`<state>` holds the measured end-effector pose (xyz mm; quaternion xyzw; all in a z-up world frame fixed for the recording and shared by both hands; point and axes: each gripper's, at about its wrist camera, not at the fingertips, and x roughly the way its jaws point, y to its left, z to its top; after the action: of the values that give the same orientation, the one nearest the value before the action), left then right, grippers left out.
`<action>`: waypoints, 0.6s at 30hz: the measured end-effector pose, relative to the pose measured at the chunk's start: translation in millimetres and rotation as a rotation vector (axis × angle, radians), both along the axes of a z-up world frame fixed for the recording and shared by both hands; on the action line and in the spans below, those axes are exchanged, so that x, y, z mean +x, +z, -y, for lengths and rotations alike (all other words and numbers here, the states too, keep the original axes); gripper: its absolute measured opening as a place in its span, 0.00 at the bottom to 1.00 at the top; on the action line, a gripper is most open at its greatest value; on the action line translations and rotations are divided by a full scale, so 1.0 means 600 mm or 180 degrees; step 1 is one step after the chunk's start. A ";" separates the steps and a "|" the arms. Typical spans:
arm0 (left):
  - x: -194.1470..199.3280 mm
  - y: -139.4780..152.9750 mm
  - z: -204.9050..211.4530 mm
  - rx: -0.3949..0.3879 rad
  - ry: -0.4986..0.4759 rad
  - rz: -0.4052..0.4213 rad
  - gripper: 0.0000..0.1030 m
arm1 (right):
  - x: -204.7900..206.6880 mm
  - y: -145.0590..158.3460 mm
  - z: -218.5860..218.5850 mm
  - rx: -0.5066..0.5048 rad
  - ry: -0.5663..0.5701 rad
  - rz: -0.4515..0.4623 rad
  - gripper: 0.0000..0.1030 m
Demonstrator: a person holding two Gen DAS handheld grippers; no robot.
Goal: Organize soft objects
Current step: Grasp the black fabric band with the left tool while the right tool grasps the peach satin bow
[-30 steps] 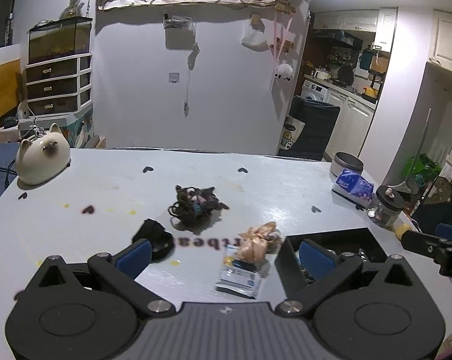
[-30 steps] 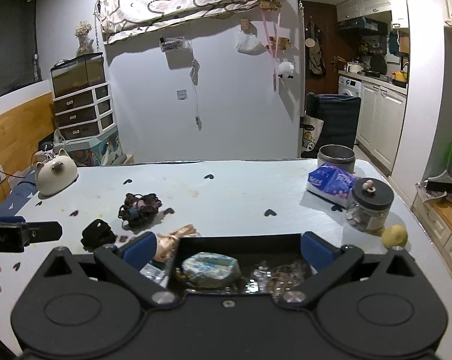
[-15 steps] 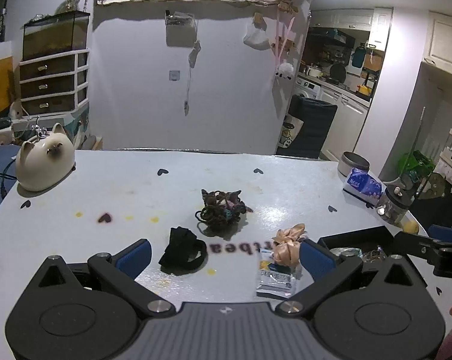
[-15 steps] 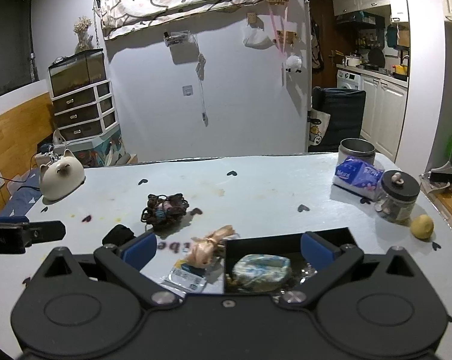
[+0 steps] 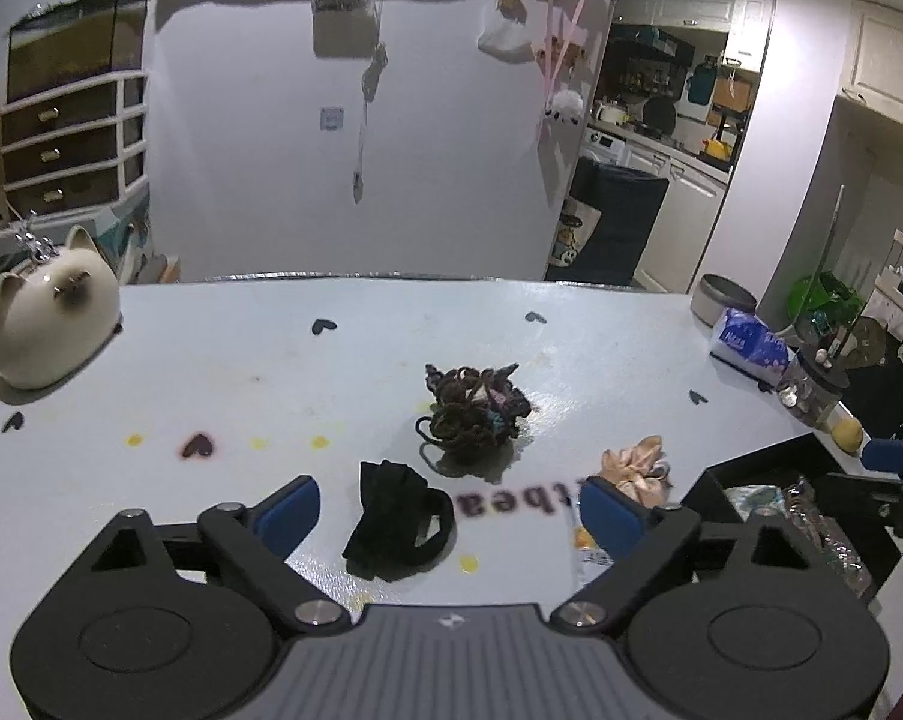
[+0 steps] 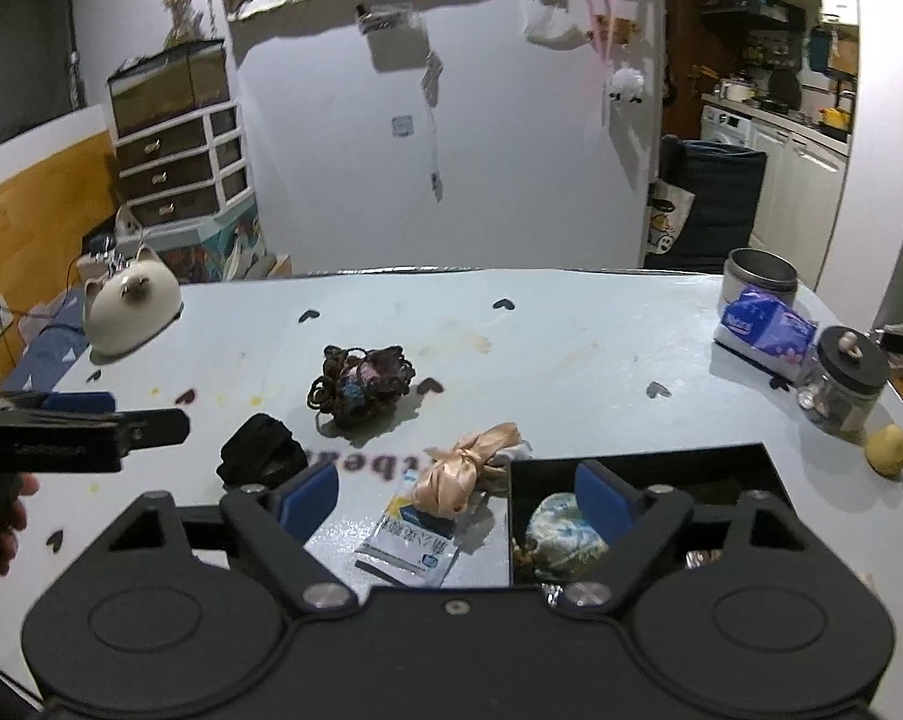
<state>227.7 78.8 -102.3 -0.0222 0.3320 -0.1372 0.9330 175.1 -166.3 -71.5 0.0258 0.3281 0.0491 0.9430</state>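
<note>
Behind right gripper, black tray half hidden, contents unclear

Open table ahead; black box blocks the right.

White wall, drawer chest, kitchen cabinets

printed text on surface blurred, unreadable; sachet mostly hidden behind left-gripper fingers; black tray contents partly hidden by right gripper body; hand cut off at frame edge
</note>
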 end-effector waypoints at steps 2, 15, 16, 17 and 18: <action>0.019 -0.012 -0.005 -0.0014 -0.0030 -0.0041 0.84 | 0.020 -0.005 0.000 -0.0025 0.0138 -0.0076 0.84; 0.128 -0.097 -0.025 0.0114 -0.0238 -0.0387 0.72 | 0.182 -0.062 -0.010 -0.0504 0.0873 -0.0497 0.95; 0.134 -0.103 -0.026 0.0135 -0.0232 -0.0419 0.72 | 0.196 -0.070 -0.011 -0.0549 0.0957 -0.0550 0.95; 0.140 -0.109 -0.028 0.0148 -0.0231 -0.0452 0.72 | 0.211 -0.078 -0.012 -0.0584 0.1042 -0.0601 0.96; 0.146 -0.115 -0.028 0.0152 -0.0237 -0.0488 0.72 | 0.226 -0.086 -0.012 -0.0602 0.1124 -0.0658 0.96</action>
<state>315.2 95.8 -171.5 0.0019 0.4062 -0.1617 0.8994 311.0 -159.0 -123.2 -0.1156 0.4255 0.1795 0.8794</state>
